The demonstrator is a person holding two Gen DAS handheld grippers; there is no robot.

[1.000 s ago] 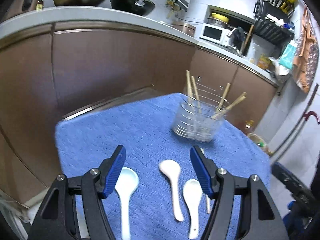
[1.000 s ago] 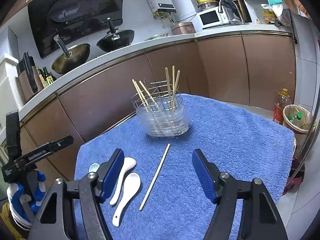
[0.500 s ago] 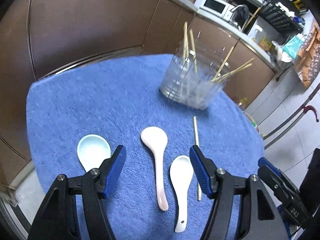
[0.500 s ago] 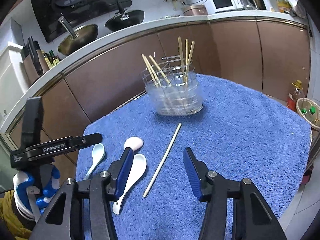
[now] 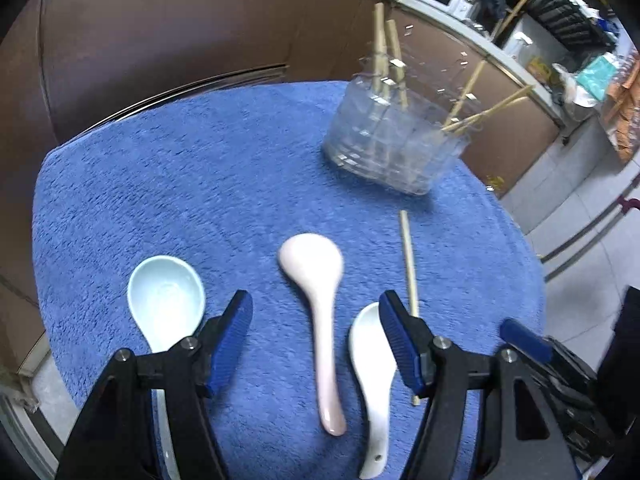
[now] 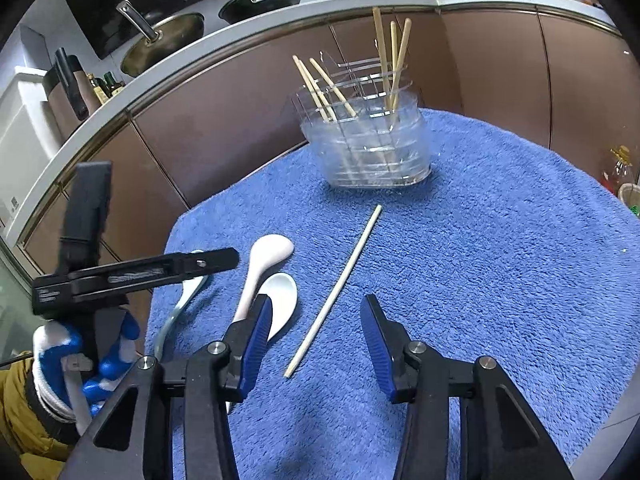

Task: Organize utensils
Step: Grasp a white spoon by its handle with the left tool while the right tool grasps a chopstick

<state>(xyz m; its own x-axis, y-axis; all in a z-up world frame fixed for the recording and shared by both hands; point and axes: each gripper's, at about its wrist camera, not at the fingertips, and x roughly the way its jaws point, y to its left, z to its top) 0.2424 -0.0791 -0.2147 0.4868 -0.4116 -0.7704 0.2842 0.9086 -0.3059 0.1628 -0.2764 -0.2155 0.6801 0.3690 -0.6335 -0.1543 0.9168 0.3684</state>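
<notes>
Both grippers dropped closer to the towel since the earlier frames.

Left view: left gripper (image 5: 316,328) spread wide, empty, straddling the pink spoon (image 5: 320,304). Pale blue spoon (image 5: 166,300) just left of it, white spoon (image 5: 372,368) partly under the right finger. Lone chopstick (image 5: 409,264) beside the white spoon. Clear holder (image 5: 392,152) with chopsticks farther back, blurred.

Right view: right gripper (image 6: 316,336) spread, empty, over the lone chopstick (image 6: 336,288) on the blue towel (image 6: 500,280); possibly not touching. White spoon (image 6: 282,300) by its left finger, holder (image 6: 372,148) beyond. Left gripper (image 6: 136,272) seen side-on at left.
</notes>
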